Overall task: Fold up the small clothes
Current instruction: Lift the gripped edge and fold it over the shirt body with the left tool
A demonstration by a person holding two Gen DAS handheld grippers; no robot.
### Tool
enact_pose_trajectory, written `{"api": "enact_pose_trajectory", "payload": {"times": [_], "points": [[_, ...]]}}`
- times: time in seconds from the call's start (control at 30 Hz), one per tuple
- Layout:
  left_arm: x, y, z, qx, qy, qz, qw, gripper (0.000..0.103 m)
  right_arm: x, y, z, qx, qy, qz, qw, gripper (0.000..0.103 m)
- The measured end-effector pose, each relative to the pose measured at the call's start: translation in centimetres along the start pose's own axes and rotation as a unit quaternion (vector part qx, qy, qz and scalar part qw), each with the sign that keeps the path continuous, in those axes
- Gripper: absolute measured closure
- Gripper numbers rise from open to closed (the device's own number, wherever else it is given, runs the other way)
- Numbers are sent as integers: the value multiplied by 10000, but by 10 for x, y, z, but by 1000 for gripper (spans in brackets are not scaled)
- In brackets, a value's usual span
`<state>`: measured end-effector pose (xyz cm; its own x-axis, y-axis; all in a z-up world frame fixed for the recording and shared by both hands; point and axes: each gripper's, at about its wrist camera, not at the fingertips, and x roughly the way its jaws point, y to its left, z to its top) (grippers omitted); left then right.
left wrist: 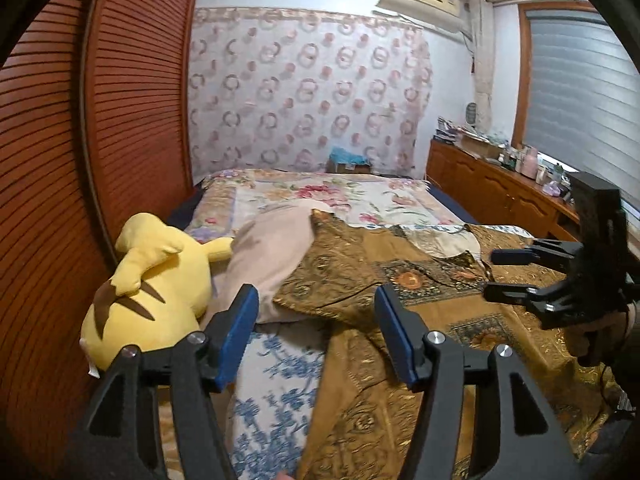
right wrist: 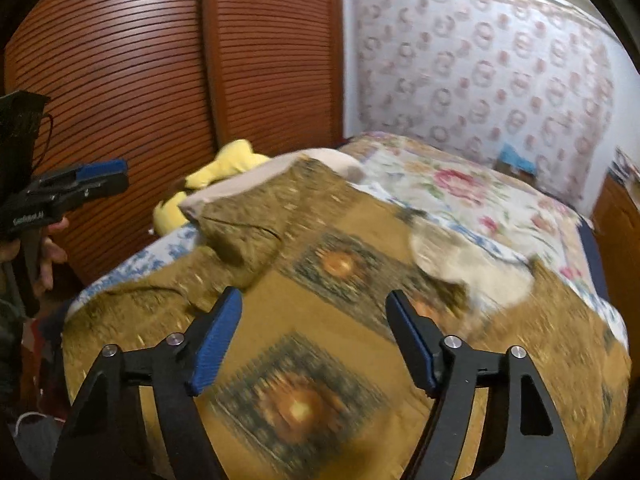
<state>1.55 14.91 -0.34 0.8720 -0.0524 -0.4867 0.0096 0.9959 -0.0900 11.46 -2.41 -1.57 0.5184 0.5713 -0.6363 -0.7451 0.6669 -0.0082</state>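
A small cream-white garment (right wrist: 476, 264) lies crumpled on the brown patterned bedspread (right wrist: 304, 312), ahead and right of my right gripper (right wrist: 314, 302), which is open and empty above the bedspread. The same garment shows in the left wrist view (left wrist: 448, 242), far right of centre. My left gripper (left wrist: 316, 300) is open and empty, hovering over the near left of the bed by a turned-back flap of the bedspread (left wrist: 340, 280). The right gripper appears in the left wrist view (left wrist: 494, 274); the left gripper appears in the right wrist view (right wrist: 120, 176).
A yellow plush toy (left wrist: 156, 284) lies at the bed's left edge against a pink pillow (left wrist: 268, 256). A slatted wooden wardrobe (left wrist: 132, 92) stands close on the left. A floral quilt (left wrist: 320, 196) covers the far bed. A wooden dresser (left wrist: 492, 184) with clutter runs along the right.
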Motion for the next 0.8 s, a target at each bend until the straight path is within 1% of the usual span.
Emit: {"api": "enact_pose_trajectory", "payload": {"times": [0.07,0.27,0.4,0.47,0.57,0.73,0.8], "points": [[-2,6,-4,-49,-11,50,10000,43,18,10,12,-120,53,150,9998,38],[-2,16,-14,-124,51,108,9999,42,68,34,37,-402,239,457,9979,40],[-3,20,-19,-171,69,113,9998,42,96,50,45,-601,433,611,9954,41],[-3,21,-21,-199,81,110,9997,41,108,57,46,-706,538,599,9943,45],[-1,22,-23,-209,107,101,9997,41,121,63,47,-859,653,546,9927,49],[-1,18,-25,-217,114,65,9997,40,131,64,46,-993,822,425,9907,50],[1,16,-25,-219,128,50,9997,39,133,63,46,-1027,848,393,9903,61]]}}
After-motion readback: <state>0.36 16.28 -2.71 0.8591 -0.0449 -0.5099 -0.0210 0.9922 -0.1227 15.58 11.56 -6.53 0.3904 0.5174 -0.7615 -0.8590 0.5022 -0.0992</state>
